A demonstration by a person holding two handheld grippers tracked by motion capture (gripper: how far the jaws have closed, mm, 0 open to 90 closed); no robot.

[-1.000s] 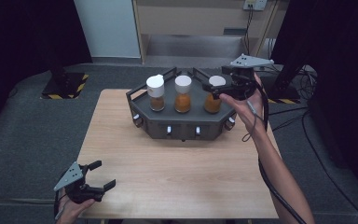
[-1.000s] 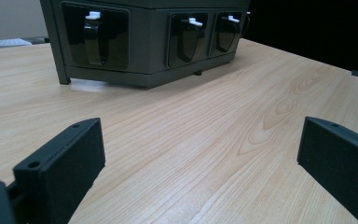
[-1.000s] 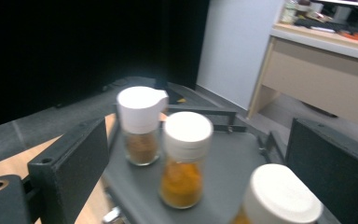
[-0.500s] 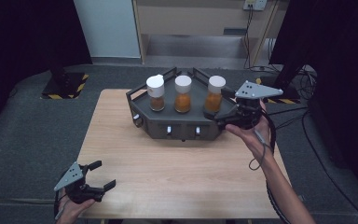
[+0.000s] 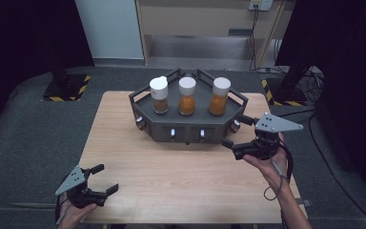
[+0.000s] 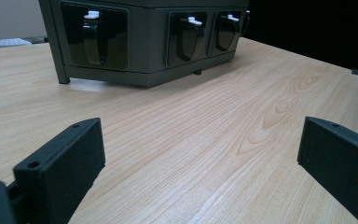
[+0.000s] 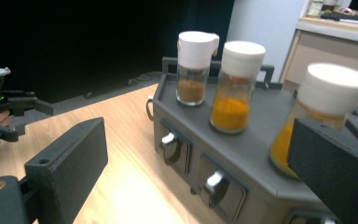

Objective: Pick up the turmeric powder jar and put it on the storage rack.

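**Both grippers empty, jars waiting on the stand**

Nearest, the left gripper [image 5: 97,182] rests low at the table's [image 5: 181,181] front corner, jaws spread, empty; the right gripper [image 5: 235,133] hovers beside the grey stand [image 5: 190,129], jaws apart, empty; beyond, three spice jars [image 5: 187,96] stand upright on it, likely glass, light, slippery; grip the body under the white cap.

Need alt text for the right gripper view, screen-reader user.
Three white-capped spice jars stand in a row on a dark grey rack with drawer handles on its front, on a wooden table. The right gripper, jaws open, frames the rack; the left gripper shows farther off at left.
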